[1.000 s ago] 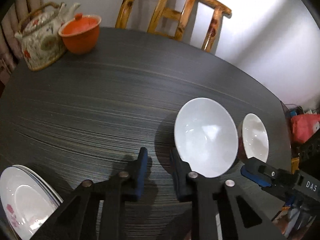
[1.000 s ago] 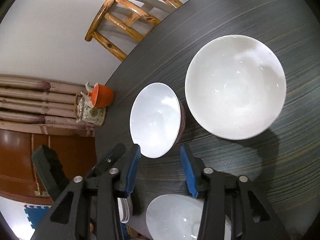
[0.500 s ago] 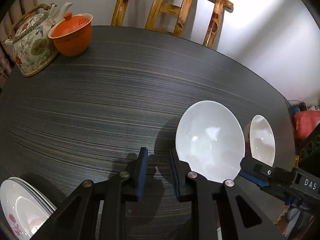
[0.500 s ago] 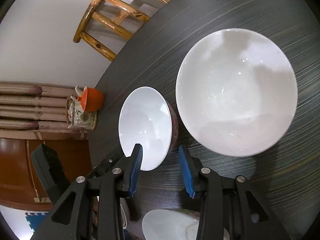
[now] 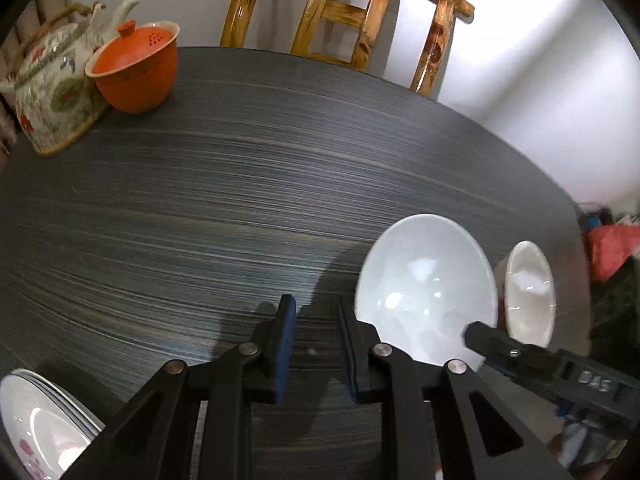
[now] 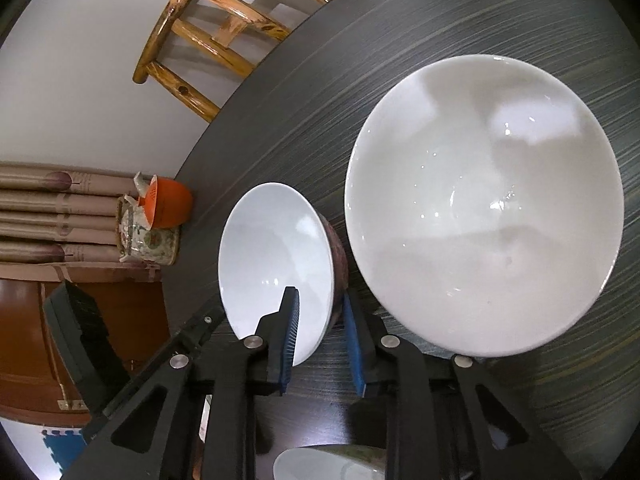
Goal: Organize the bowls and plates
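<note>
A large white bowl point(image 5: 426, 292) point(image 6: 484, 204) stands on the dark round table point(image 5: 200, 208). Beside it is a smaller bowl point(image 5: 528, 292) point(image 6: 276, 256), white inside with a reddish outside. My right gripper point(image 6: 320, 320) is open with its jaws on either side of the small bowl's near rim, one inside and one outside. My left gripper point(image 5: 314, 332) is open and empty, just left of the large bowl. A stack of white plates with red flowers point(image 5: 36, 428) lies at the table's near left edge. Another white bowl point(image 6: 332, 464) shows under the right gripper.
A floral teapot point(image 5: 52, 84) point(image 6: 148, 236) and an orange lidded cup point(image 5: 136, 66) point(image 6: 168, 204) stand at the far left of the table. A wooden chair point(image 5: 348, 20) point(image 6: 216, 36) is behind the table. The right gripper's body point(image 5: 552, 368) shows low right in the left wrist view.
My right gripper moved forward until its jaws straddle the small bowl's rim. My left gripper moved a little forward and left; the teapot and cup look nearer.
</note>
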### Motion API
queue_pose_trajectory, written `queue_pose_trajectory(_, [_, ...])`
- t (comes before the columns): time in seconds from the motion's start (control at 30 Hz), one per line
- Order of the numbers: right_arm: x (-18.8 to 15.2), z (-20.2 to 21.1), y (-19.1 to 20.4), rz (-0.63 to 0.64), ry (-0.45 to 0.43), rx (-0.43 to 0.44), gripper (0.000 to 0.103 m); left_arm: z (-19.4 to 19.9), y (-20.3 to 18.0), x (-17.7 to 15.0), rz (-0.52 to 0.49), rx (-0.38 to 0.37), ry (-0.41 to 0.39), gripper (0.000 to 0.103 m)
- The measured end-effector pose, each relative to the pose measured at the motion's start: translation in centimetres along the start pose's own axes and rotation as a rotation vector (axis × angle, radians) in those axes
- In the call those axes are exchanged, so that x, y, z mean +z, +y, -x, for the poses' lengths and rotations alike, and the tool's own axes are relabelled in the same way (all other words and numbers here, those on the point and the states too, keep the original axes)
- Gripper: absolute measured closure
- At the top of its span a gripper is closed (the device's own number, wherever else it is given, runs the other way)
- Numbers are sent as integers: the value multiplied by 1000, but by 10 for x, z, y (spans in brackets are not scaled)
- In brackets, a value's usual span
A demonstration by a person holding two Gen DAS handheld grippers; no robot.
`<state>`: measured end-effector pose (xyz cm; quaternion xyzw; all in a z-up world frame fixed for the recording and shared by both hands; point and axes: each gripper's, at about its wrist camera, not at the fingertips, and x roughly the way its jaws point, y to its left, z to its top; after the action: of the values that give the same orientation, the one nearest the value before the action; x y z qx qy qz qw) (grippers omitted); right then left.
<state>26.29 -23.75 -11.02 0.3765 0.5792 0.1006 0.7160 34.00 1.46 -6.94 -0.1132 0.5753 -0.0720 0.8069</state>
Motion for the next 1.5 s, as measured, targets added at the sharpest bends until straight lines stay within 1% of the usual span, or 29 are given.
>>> queue_pose_trajectory(0.03, [0,-1,0,2,1,-2,82,3,0,1,5,6,-15,81])
queue_pose_trajectory(0.1, [0,-1,-1,-2,2,1,82,9,-1,2,7,12,-31,81])
queue_pose_trajectory(0.2, [0,-2,0,3,2,-5,82,10,-3,4,9,18,-23,81])
queue_pose_trajectory(0.27, [1,-3,0,4,2,-9,82,9,-4,3,10,21,7,81])
queue_pose_trajectory(0.33, [0,-4,1,8,2,-14,82,12,-2,1,24,15,10,81])
queue_pose_trajectory(0.4, [1,-4,1,6,3,-13,82,16,-1,-1,29,4,3,80])
queue_pose_trajectory(0.47, [1,-4,1,7,6,-12,82,22,4,-3,50,-32,-13,71])
queue_pose_trajectory(0.5, [1,-4,1,6,7,-11,82,25,6,-4,67,-59,-16,69])
queue_pose_trajectory(0.57, [1,-4,2,8,6,-15,82,25,5,-3,77,-75,-10,69])
queue_pose_trajectory(0.67, [1,-5,2,12,5,-21,82,19,-5,-1,29,-51,8,69])
queue_pose_trajectory(0.77, [2,-6,1,8,7,-20,82,9,-8,4,17,-30,12,69])
queue_pose_trajectory(0.83, [1,-7,1,4,7,-17,82,5,-8,4,12,-38,14,69])
queue_pose_trajectory(0.93, [2,-7,0,11,8,-21,82,-2,-7,5,6,-17,9,69])
queue_pose_trajectory(1.0, [2,-7,-1,12,8,-20,82,-6,-6,5,11,-30,-1,76])
queue_pose_trajectory(1.07, [3,-8,-2,12,9,-22,85,-7,-5,4,15,-64,-10,93])
queue_pose_trajectory(1.1, [3,-8,-2,14,7,-25,88,-6,-7,3,6,-75,-17,97])
queue_pose_trajectory(1.17, [3,-10,-2,21,10,-26,89,-5,-15,1,-30,-44,-34,98])
queue_pose_trajectory(1.23, [2,-10,0,29,8,-30,89,-5,-15,0,-22,-62,-34,99])
queue_pose_trajectory(1.33, [1,-9,4,55,-6,-59,90,0,-10,-3,-1,-86,-34,100])
queue_pose_trajectory(1.5, [-2,-4,5,72,-10,-48,90,21,-14,-13,-8,-86,-66,99])
